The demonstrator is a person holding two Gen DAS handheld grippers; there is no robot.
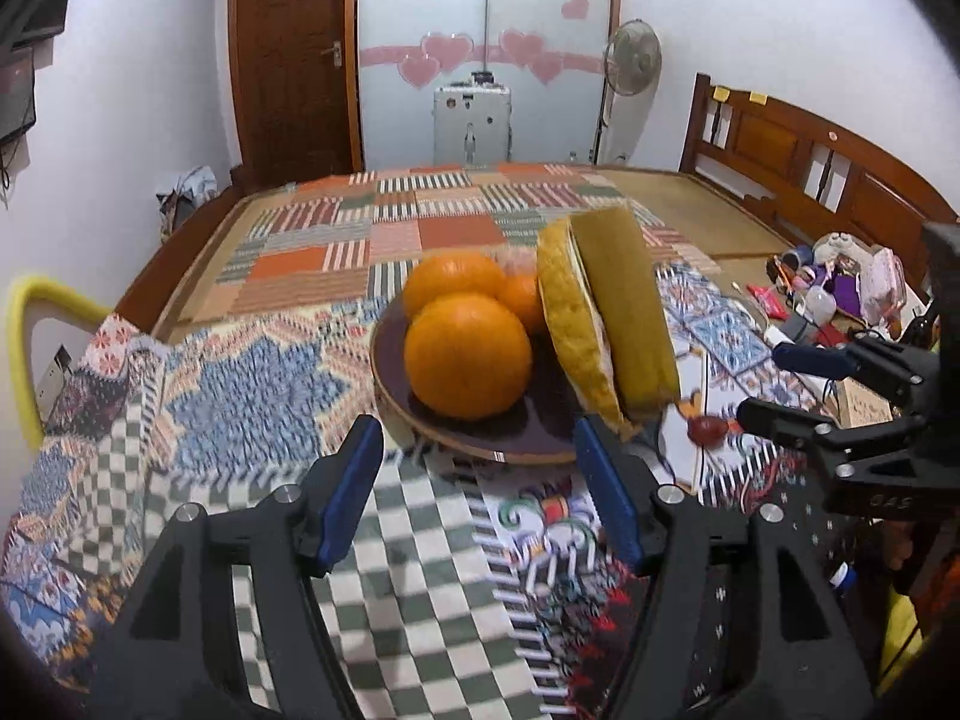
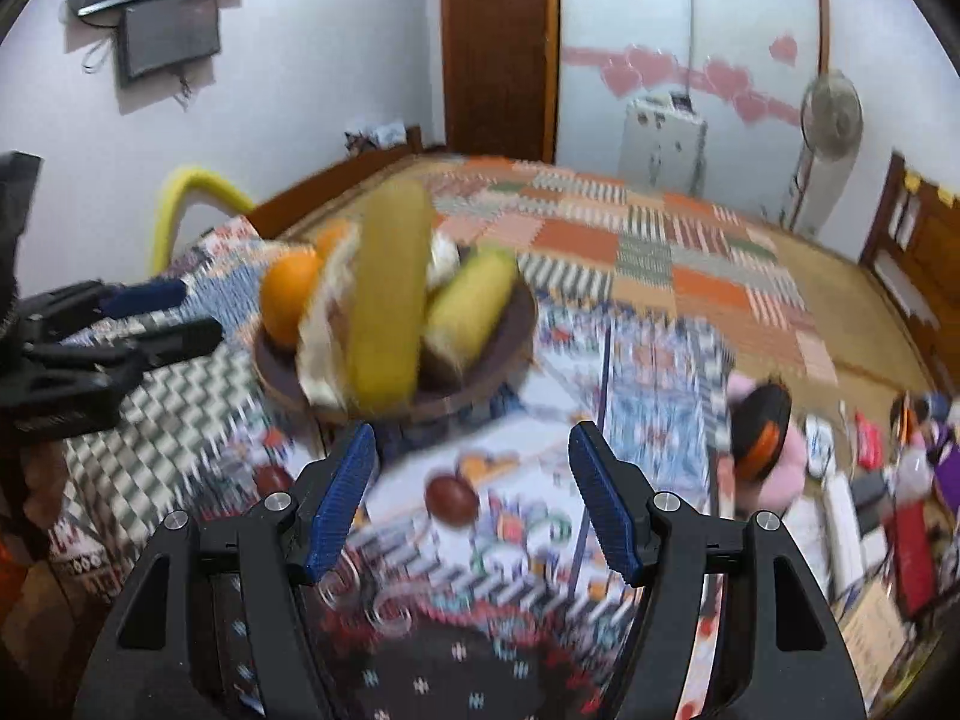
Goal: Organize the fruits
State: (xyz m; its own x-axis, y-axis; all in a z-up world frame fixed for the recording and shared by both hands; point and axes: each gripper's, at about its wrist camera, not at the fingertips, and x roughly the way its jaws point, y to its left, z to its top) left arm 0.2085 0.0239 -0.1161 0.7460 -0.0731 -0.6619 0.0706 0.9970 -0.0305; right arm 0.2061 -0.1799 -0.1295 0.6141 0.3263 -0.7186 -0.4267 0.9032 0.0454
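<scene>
A dark brown plate (image 1: 480, 447) sits on a patterned cloth and holds three oranges (image 1: 468, 354) and yellow-green fruit slices (image 1: 624, 312) that lean on its right rim. My left gripper (image 1: 480, 480) is open and empty just in front of the plate. My right gripper (image 2: 471, 498) is open and empty above the cloth, short of the plate (image 2: 480, 384); it also shows at the right of the left wrist view (image 1: 762, 384). A small dark red fruit (image 2: 451, 498) lies on the cloth between its fingers, also seen in the left wrist view (image 1: 708, 429).
A bed with a patchwork mat (image 1: 420, 222) lies behind the plate. Clutter (image 1: 840, 282) sits at the right. A black and orange round object (image 2: 762, 432) lies right of my right gripper. A yellow chair back (image 1: 24, 348) stands at the left.
</scene>
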